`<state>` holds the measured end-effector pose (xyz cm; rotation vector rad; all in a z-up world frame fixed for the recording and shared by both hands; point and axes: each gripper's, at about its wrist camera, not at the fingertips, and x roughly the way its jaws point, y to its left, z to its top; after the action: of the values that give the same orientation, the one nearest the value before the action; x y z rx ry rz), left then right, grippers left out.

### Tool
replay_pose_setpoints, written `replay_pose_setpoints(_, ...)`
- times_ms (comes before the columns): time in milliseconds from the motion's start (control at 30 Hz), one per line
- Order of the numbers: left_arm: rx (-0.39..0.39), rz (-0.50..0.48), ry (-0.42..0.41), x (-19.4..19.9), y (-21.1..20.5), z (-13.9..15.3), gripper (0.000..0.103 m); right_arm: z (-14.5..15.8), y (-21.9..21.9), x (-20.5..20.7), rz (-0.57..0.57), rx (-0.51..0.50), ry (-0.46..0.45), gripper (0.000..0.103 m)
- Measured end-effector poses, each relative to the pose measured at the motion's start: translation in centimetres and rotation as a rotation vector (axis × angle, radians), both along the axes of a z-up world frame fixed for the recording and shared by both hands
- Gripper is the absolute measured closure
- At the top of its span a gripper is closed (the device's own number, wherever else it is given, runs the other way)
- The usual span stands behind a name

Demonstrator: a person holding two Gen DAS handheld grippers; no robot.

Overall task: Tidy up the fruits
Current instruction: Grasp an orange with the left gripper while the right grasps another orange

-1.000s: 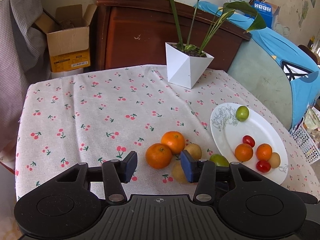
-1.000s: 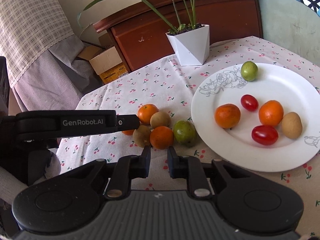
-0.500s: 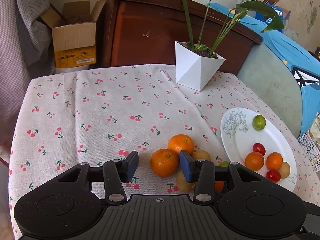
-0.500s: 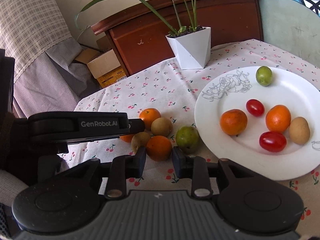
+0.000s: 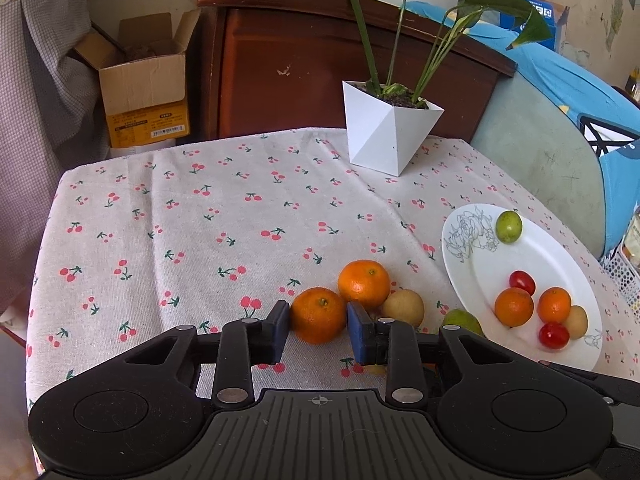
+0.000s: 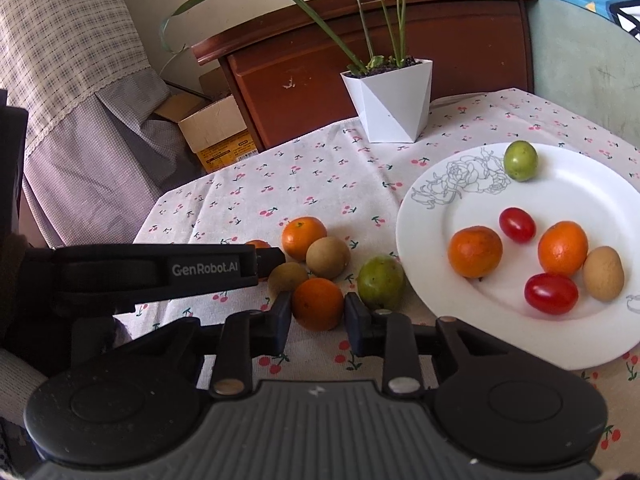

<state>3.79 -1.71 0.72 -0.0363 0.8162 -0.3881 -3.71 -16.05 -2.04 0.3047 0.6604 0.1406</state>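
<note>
A white plate point(image 5: 560, 240) point(image 6: 592, 184) at the right holds two oranges, two red tomatoes, a tan fruit and a green fruit. A cluster of loose fruit lies left of it on the cherry-print cloth. My left gripper point(image 5: 318, 330) is open, its fingers on either side of an orange point(image 5: 319, 315) on the cloth. A second orange point(image 5: 364, 283) and a tan fruit point(image 5: 405, 307) lie just behind. My right gripper point(image 6: 314, 316) is open around another orange point(image 6: 317, 303), with a green fruit point(image 6: 381, 282) right of it. The left gripper's body point(image 6: 160, 270) crosses the right wrist view.
A white faceted planter point(image 5: 386, 136) point(image 6: 390, 102) with a tall plant stands at the table's far side. Behind it are a dark wooden cabinet point(image 5: 304, 68) and an open cardboard box point(image 5: 142, 84). A blue-covered chair point(image 5: 560, 128) is at the right.
Both grippers moved forward to the fruit cluster. The right gripper's jaws opened wider around an orange; the left gripper's jaws came to straddle another orange.
</note>
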Motion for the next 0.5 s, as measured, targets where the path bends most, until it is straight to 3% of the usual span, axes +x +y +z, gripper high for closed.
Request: replay_pose_setpoints(500, -0.02, 0.049, -0.027, -0.1, 0.4, 1.7, 0.075, 2.0, -1.0, -1.0, -0.008, 0.043, -0.044, 0.075)
